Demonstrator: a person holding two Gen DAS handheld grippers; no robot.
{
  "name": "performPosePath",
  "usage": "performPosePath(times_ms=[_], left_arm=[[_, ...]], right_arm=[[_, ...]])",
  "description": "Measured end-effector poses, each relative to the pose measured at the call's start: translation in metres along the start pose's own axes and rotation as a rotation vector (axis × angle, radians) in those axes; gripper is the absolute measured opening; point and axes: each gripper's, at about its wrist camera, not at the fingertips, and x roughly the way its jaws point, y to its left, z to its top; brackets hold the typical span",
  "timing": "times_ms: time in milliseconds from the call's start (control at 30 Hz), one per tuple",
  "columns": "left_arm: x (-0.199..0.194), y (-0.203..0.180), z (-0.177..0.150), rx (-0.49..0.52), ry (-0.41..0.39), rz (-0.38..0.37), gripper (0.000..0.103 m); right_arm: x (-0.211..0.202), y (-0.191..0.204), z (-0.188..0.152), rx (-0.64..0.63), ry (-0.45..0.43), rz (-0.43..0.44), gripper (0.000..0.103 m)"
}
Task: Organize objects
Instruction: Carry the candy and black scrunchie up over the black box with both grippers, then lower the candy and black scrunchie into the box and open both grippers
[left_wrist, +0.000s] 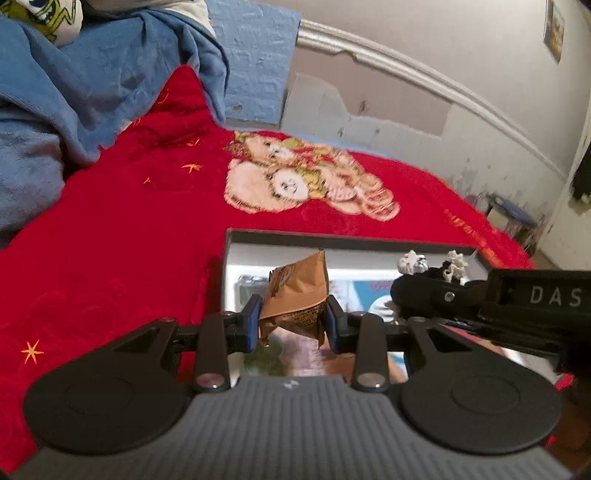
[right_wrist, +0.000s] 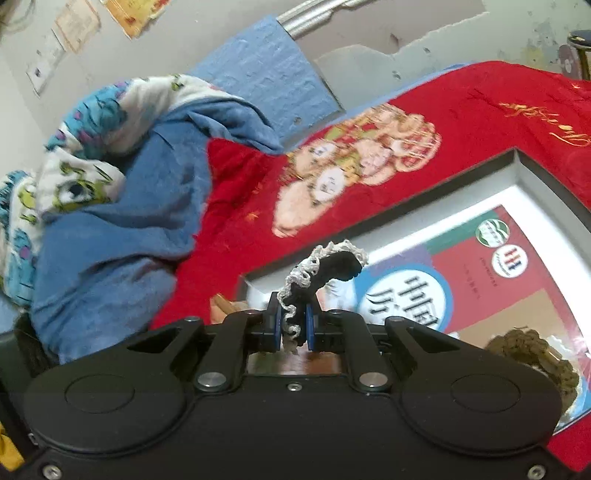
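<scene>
A brown snack packet (left_wrist: 295, 295) is clamped between the left gripper's (left_wrist: 293, 323) fingers, held above the near left part of an open box (left_wrist: 332, 240). The right gripper (right_wrist: 294, 326) has its fingers clenched on a black hair tie with white lace trim (right_wrist: 325, 273), over the same box. Only the right view shows the book (right_wrist: 461, 280) lying inside the box clearly. The box rests on a bed's red blanket (left_wrist: 129, 221), with a blue blanket (right_wrist: 122, 221) piled at the far left.
</scene>
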Motion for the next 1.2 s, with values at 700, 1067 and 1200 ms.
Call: performPosePath(times_ms=[700, 1067, 1200], left_arm=[[0.009, -0.010, -0.009, 0.055, 0.112, -0.021, 0.040], [0.011, -0.014, -0.006, 0.054, 0.180, -0.060, 0.042], [0.012, -0.019, -0.006, 0.066, 0.192, -0.063, 0.042]], right_arm=[[0.020, -0.020, -0.010, 0.106, 0.170, -0.027, 0.013], [0.027, -0.025, -0.011, 0.122, 0.205, -0.062, 0.013], [0.028, -0.029, -0.011, 0.131, 0.214, -0.066, 0.013]])
